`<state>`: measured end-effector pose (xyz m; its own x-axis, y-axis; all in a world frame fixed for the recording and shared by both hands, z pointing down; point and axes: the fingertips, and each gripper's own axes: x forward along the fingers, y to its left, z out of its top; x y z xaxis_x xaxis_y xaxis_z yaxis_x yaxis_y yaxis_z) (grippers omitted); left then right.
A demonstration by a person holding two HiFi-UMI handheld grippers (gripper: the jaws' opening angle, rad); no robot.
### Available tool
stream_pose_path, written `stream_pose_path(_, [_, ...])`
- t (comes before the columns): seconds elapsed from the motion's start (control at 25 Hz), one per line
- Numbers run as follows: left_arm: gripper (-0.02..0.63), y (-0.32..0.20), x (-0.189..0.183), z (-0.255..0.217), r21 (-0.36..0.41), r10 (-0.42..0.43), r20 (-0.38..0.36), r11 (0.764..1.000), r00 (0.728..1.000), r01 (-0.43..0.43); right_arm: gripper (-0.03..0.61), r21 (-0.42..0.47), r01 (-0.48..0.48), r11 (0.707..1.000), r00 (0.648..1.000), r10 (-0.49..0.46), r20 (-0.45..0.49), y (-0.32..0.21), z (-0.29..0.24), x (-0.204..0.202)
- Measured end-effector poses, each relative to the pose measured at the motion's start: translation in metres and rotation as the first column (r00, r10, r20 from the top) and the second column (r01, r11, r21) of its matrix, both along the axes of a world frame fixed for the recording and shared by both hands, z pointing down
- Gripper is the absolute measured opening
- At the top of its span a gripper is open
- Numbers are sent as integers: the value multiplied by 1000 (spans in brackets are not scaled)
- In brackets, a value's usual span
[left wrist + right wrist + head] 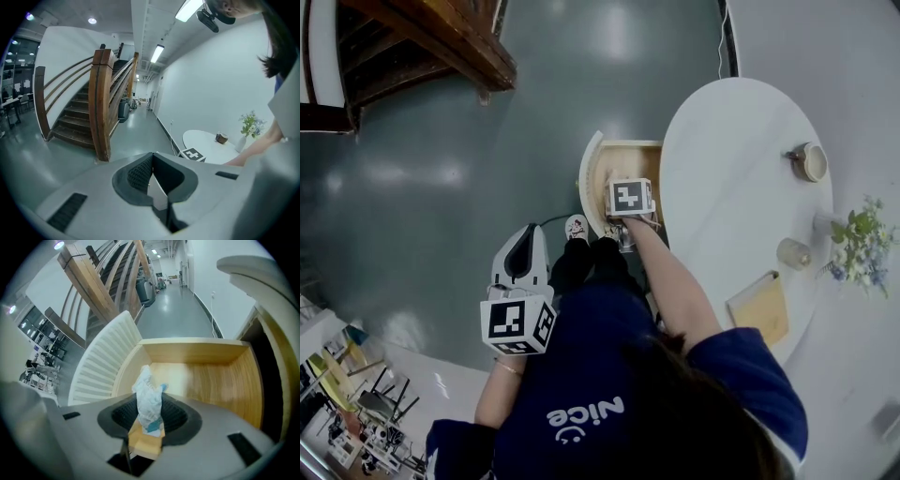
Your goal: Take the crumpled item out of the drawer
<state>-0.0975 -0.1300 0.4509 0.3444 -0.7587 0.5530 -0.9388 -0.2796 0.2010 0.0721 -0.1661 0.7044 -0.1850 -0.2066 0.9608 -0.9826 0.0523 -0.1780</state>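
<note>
The right gripper [150, 414] is down inside the open pale wooden drawer [197, 352], its 2 jaws closed narrowly on the crumpled white-and-blue paper item [147, 394]. The wad stands up between the pads, clear of the drawer floor as far as I can tell, and most of it pokes out past the tips toward 12 o'clock.

The main risk is slip. The paper is soft and loosely bunched, so it may compress further and slide free during the lift. A second risk is a snag. The white ribbed drawer front [101, 366] rises at 10 o'clock and the round white tabletop [731, 187] overhangs at 2 o'clock, so a tilted withdrawal could brush the wad off.

The left gripper [152, 157] hangs idle, tips together, holding nothing, so it could not catch a drop.
</note>
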Motion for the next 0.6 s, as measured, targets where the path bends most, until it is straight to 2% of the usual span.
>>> stream_pose_path(0.12, [4,1,0,-1,8,2,6,1000,1000,-2,146,54,11,998,1000,-12,22,-2,-11,-3])
stream_pose_path(0.24, [4,0,1,-2,18,7,4,1000,1000,-7,146,63,11,998,1000,-11,-1,4,-26,1])
stream_pose_path(0.4, [4,1,4,-3,27,14,-3,1000,1000,-14,146,93,-35,995,998,30,63,11,-43,-7])
stream_pose_path(0.6, [5,2,7,-5,42,26,-4,999,1000,-26,146,157,-26,987,996,12,90,14,-59,-14])
